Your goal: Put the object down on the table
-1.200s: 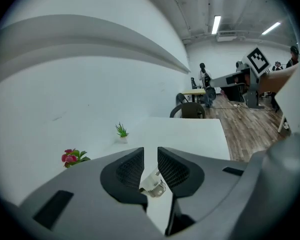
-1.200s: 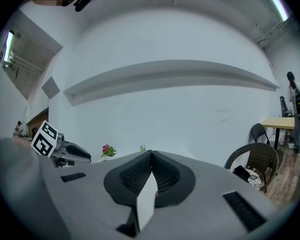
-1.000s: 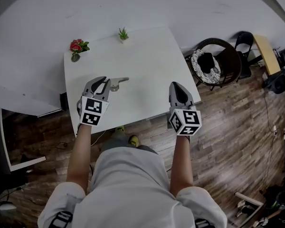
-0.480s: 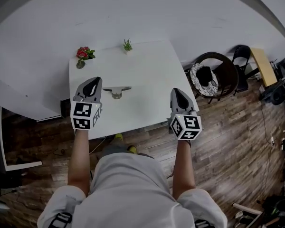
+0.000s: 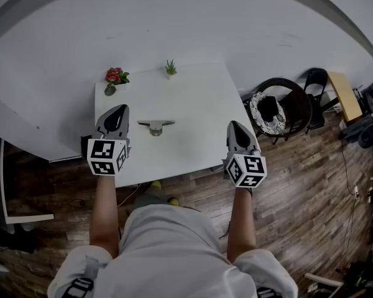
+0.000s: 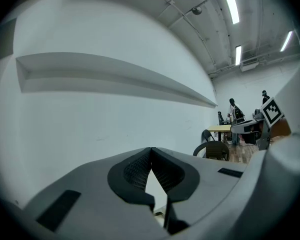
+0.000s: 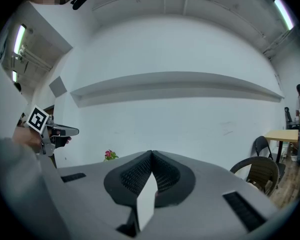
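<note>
The object, a small grey metal piece [image 5: 155, 126] with a flat bar on a stubby base, lies on the white table [image 5: 199, 104], touching neither gripper. My left gripper [image 5: 118, 110] hangs over the table's left edge, a hand's width left of the object, jaws shut and empty. In the left gripper view the dark pads [image 6: 140, 171] meet at the tip with nothing between them. My right gripper [image 5: 234, 125] hovers at the table's right front corner, also shut and empty, its pads [image 7: 162, 174] closed together in the right gripper view.
A red flower pot [image 5: 114, 78] and a small green plant [image 5: 170, 67] stand at the table's far edge against the white wall. A round dark chair [image 5: 280, 107] sits to the right on the wooden floor. Far right holds clutter and another table.
My left gripper stood open by the object a second ago; it has since drawn back to the left, risen and shut. The object now lies alone on the table. The right gripper barely moved.
</note>
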The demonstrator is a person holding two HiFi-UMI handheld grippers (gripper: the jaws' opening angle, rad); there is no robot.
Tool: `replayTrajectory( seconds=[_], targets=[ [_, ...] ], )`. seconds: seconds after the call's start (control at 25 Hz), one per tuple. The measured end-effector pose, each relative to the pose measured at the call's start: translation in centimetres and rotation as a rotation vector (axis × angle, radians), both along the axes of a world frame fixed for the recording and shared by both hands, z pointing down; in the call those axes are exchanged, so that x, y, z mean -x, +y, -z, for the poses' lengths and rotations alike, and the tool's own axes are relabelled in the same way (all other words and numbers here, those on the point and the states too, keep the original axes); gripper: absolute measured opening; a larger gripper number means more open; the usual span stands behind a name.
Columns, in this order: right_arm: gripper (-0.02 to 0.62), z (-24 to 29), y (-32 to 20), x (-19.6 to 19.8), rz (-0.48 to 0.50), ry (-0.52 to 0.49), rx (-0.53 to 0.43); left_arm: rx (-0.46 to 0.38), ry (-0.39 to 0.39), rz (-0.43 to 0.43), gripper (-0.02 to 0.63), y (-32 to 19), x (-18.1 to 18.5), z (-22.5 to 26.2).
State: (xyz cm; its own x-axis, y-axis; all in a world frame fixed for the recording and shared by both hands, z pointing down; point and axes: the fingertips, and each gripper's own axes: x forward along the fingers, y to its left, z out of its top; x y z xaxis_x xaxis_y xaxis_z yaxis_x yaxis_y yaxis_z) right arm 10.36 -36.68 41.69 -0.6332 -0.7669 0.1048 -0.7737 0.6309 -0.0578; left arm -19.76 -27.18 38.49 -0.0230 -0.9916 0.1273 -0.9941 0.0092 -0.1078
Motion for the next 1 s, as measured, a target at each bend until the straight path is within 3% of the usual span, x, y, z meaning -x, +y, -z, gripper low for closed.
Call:
replayTrajectory(
  seconds=[1.0],
  targets=[
    [0.005,1.3,-0.4,-0.3,-0.015,-0.012,-0.027,-0.025,0.04,0.002,0.02,0.4,0.6,0.1]
  ],
)
